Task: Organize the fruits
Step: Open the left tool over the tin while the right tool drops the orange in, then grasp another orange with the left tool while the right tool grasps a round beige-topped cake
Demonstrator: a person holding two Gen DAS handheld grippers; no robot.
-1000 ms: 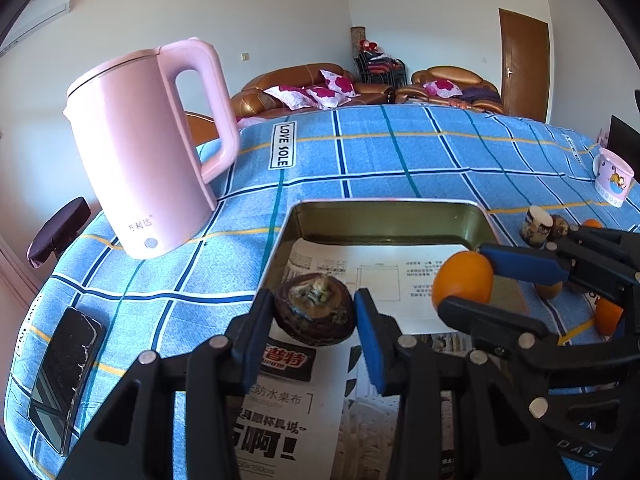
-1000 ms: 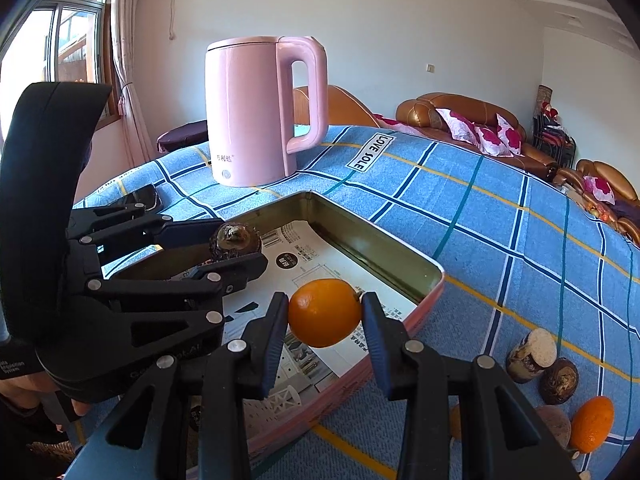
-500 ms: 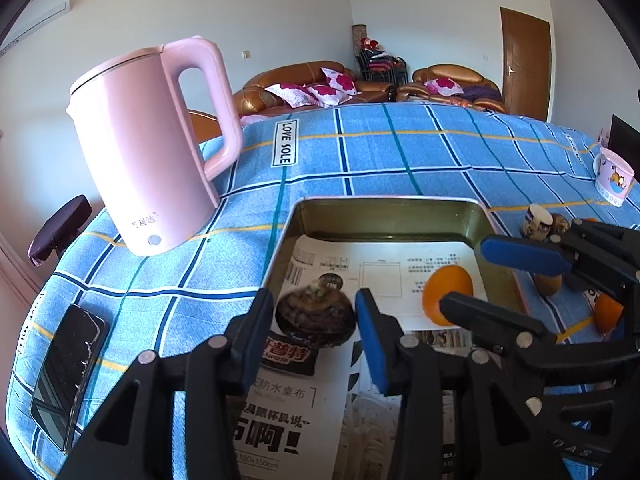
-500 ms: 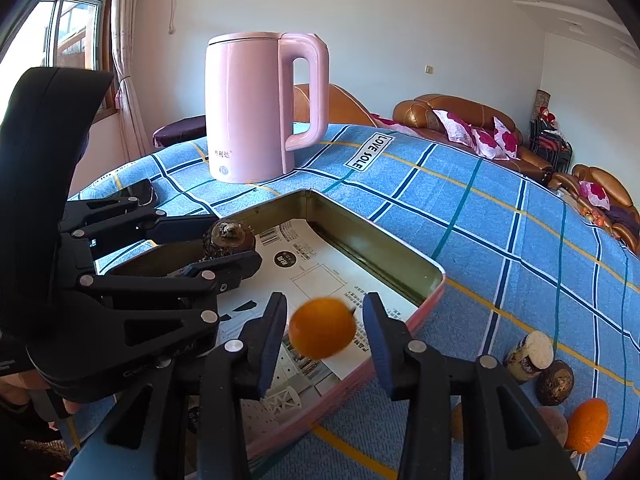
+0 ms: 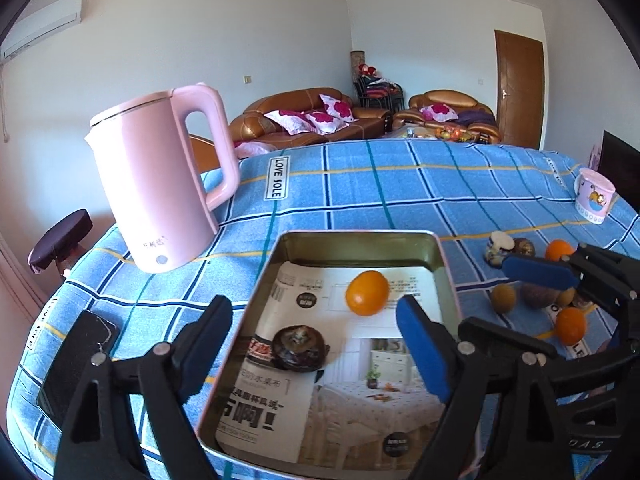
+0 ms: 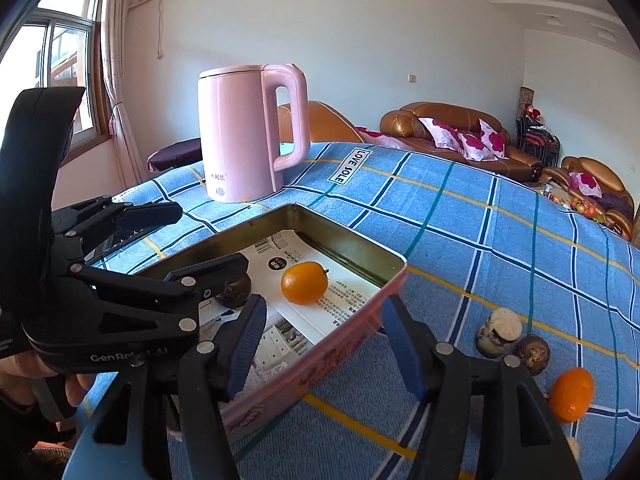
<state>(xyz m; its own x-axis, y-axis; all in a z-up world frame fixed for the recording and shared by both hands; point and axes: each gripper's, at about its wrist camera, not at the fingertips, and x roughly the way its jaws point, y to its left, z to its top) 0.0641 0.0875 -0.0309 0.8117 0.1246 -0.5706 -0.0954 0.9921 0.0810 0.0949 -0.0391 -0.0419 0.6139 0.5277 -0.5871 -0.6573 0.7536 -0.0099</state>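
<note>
Both tools are held low over the near end of a metal tin (image 5: 438,254) that sits on the tabletop (image 5: 360,184) with its blue check cloth. The left tool (image 5: 314,344) has its two fingers spread wide and holds nothing. It points out over the tin, and a dark brown fruit (image 5: 299,347) lies on the paper in the tin between the fingers but not touching them. The right tool (image 6: 324,340) is also wide open and holds nothing, with one finger over the tin and one finger outside its pink wall. An orange (image 5: 367,293) lies in the tin, farther in than the brown fruit and apart from it. More fruits lie on the cloth to the right of the tin, with a second orange (image 6: 571,395) among them. A pink kettle (image 5: 160,188) stands far left of the tin. A black phone (image 5: 76,364) lies on the cloth at the near left.
</note>
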